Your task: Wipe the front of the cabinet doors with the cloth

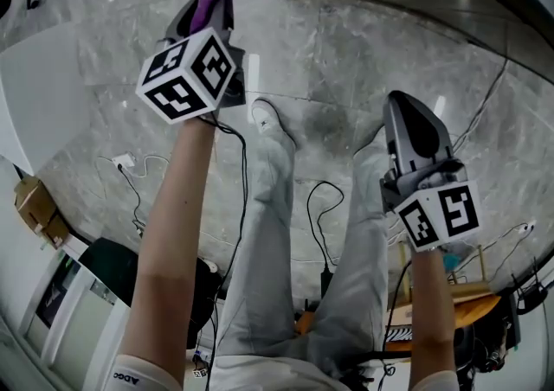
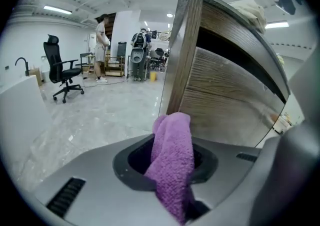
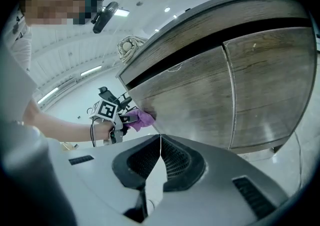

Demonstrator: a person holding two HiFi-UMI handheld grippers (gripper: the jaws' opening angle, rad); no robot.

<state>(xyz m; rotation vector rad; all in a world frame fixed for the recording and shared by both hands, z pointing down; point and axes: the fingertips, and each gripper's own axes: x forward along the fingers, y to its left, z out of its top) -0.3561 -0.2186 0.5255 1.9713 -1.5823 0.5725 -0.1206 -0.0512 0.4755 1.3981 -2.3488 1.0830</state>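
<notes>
**Purple cloth (image 2: 172,165) held at the corner of a wooden cabinet (image 3: 150,57)**

In the head view the cabinet is cut off by the top edge, and only a tuft of the cloth shows beyond the left gripper (image 1: 216,2). In the left gripper view the cloth drapes over the jaws and hides their tips. The jaws are clamped on it, and its free end lies at the cabinet's left front edge, beside the left of two doors (image 3: 195,97). Whether it presses the door's face or only the edge is hard to make out. The right gripper (image 3: 160,152) is held well apart from the cloth, facing the doors. Its jaws are closed together with nothing between them. The person's legs stand on a grey marble floor (image 1: 363,43).
</notes>
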